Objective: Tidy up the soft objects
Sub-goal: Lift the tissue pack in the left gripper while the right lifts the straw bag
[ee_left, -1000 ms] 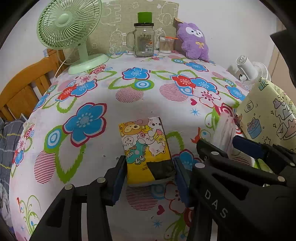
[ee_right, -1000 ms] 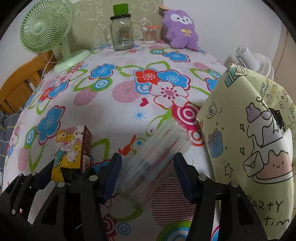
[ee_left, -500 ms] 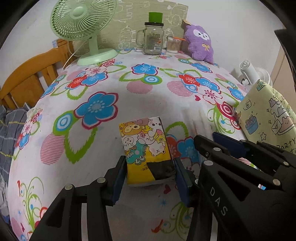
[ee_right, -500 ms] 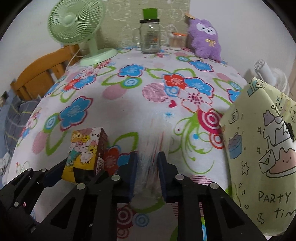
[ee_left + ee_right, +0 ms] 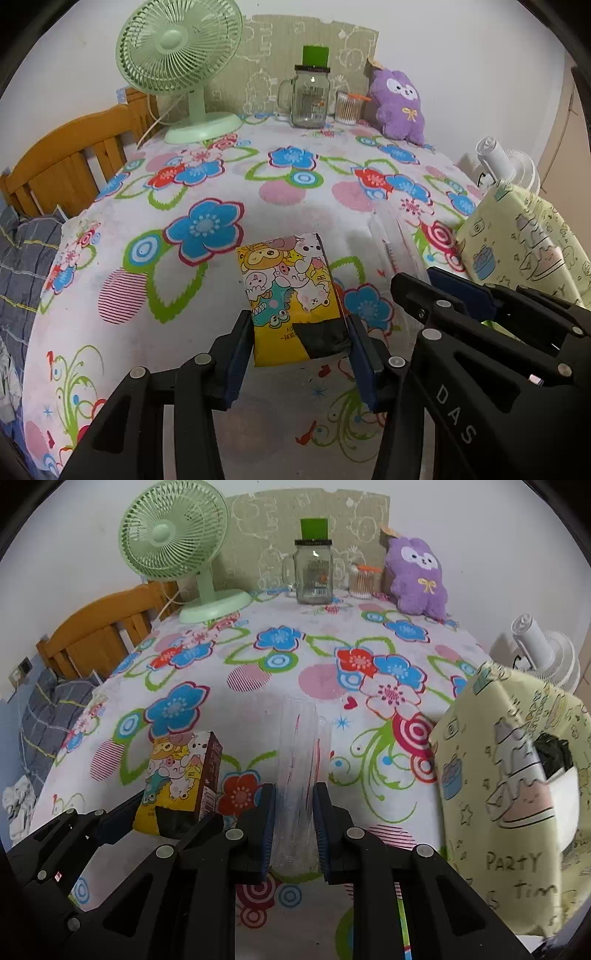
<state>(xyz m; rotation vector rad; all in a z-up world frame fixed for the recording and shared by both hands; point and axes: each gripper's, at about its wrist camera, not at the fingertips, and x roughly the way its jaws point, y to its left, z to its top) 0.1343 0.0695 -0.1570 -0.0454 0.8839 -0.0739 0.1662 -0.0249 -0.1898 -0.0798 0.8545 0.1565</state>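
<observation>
**Two soft packs gripped, bag comes next**

Both packs are pinched. Lower centre, the left gripper (image 5: 297, 341) clamps a yellow cartoon-printed tissue pack (image 5: 291, 295); the right gripper (image 5: 294, 823) squeezes a clear crinkly plastic packet (image 5: 299, 760). Next move, likely: carry both to the pale-yellow printed gift bag (image 5: 517, 794) at right.

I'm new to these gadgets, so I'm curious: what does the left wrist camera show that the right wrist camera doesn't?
Only the left view shows the cartoon packet's whole front, pinched in the left gripper. Only the right view shows the clear packet squeezed in the right gripper, plus the dark opening in the party bag. Both show the fan, jar, purple plush and floral tablecloth.
</observation>
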